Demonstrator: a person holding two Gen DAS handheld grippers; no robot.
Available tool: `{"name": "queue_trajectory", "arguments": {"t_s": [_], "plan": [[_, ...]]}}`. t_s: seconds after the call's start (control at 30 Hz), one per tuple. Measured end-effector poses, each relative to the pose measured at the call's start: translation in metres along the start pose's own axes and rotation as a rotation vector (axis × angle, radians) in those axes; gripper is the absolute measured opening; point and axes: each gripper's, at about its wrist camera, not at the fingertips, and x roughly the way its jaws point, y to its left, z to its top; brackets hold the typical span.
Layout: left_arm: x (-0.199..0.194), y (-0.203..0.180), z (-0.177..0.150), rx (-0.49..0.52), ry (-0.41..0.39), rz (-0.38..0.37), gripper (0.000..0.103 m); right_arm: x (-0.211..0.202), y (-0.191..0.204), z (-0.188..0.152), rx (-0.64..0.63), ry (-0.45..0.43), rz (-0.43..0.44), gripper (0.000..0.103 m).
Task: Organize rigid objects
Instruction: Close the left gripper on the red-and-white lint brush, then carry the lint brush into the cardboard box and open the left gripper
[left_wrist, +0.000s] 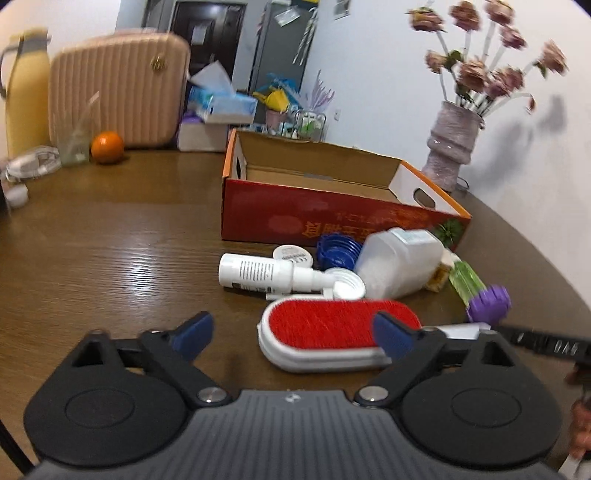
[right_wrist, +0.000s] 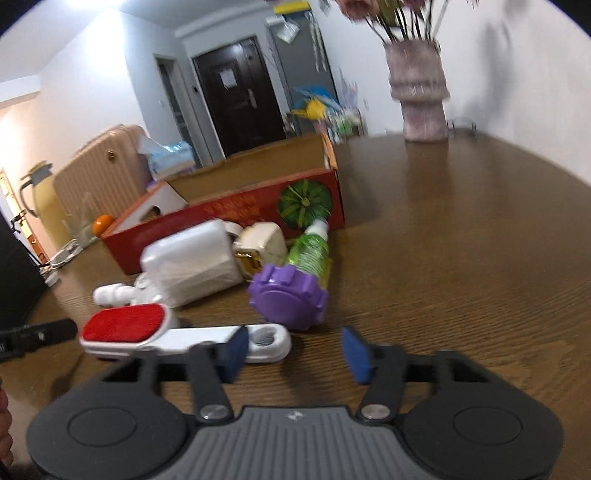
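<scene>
Left gripper: we see its jaws spread wide with nothing between them — the right blue pad overlaps the near right end of the lint brush in view, though we cannot tell whether it touches.
Right gripper: our jaws stand partly apart and hold nothing; only bare table shows in the gap, and the left pad sits in front of the brush handle's end.
Lint brush: red pad up, white body, lying flat at the near edge of the pile, its handle pointing right.
White spray bottle: on its side just beyond the brush, nozzle pointing right toward a white cap.
Translucent jug: tipped over behind the brush, a blue cap just left of it.
Green bottle: lying down at the right of the pile, its purple lid facing us, near the right gripper.
Cardboard box: red-sided, open and empty as far as we see, standing right behind the pile.
Table: brown wood.
Far side: an orange, a beige ribbed case, a yellow jug — and a vase of flowers at the far right.
</scene>
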Motion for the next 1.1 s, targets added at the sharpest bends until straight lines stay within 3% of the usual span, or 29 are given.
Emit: {"name": "queue_trajectory", "arguments": {"t_s": [0.13,0.2,0.33,0.47,0.67,0.9,1.1], "plan": [[0.025,0.013,0.003,-0.079,0.084,-0.038,0.060,0.014,-0.004,0.002,0.008,0.017,0.038,0.036],[0.026,0.020,0.000,-0.127,0.081,-0.090,0.057,0.015,0.000,0.000,-0.013,0.012,0.030,0.032],[0.024,0.023,-0.002,-0.172,0.086,-0.102,0.057,0.016,-0.001,-0.001,0.010,0.024,0.078,0.015],[0.012,0.020,-0.008,-0.164,0.077,-0.081,0.056,0.012,0.003,-0.004,-0.005,0.019,0.075,0.014],[-0.044,0.016,-0.033,-0.161,-0.041,-0.066,0.053,-0.023,0.014,-0.027,0.017,-0.027,0.094,0.014],[-0.122,0.002,-0.063,-0.116,-0.210,-0.099,0.052,-0.094,0.030,-0.060,0.041,-0.163,0.087,0.014],[-0.158,-0.007,-0.072,-0.095,-0.272,-0.121,0.051,-0.138,0.038,-0.071,0.013,-0.241,0.095,0.014]]}}
